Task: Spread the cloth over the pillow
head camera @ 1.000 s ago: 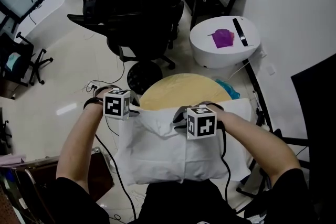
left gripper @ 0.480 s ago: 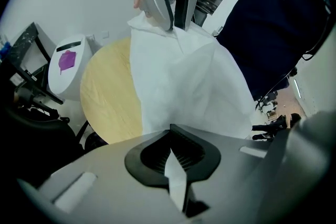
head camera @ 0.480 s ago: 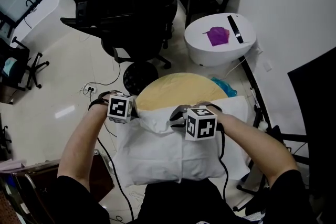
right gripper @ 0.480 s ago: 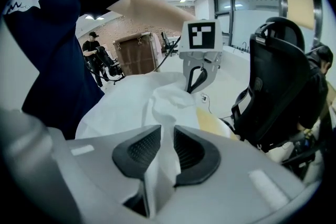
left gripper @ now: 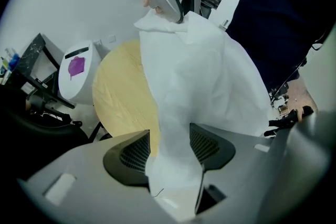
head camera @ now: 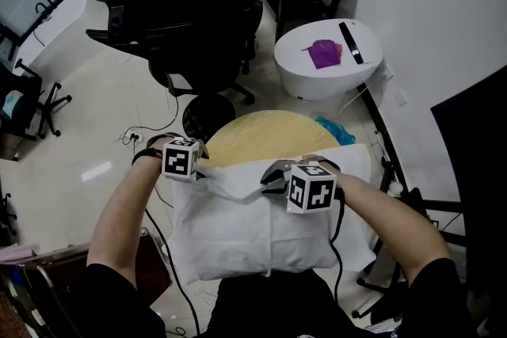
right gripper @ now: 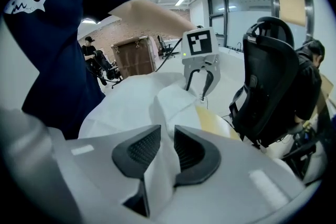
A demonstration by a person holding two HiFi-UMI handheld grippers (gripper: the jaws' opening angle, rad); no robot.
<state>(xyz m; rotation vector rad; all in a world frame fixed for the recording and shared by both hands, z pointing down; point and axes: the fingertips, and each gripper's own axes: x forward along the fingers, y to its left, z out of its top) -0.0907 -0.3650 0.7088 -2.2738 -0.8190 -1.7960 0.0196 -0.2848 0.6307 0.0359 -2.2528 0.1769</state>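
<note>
While the right tongs are pinching the white cloth at centre frame, the left tongs are just opening, cloth lying loose between them, over the round desk.

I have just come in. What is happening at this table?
A person is handling a white cloth on the round table with two hand-held grippers. The right gripper is shut on a fold at the cloth's far edge. The left gripper has just been opening its jaws, and the cloth lies loose between them.
</note>
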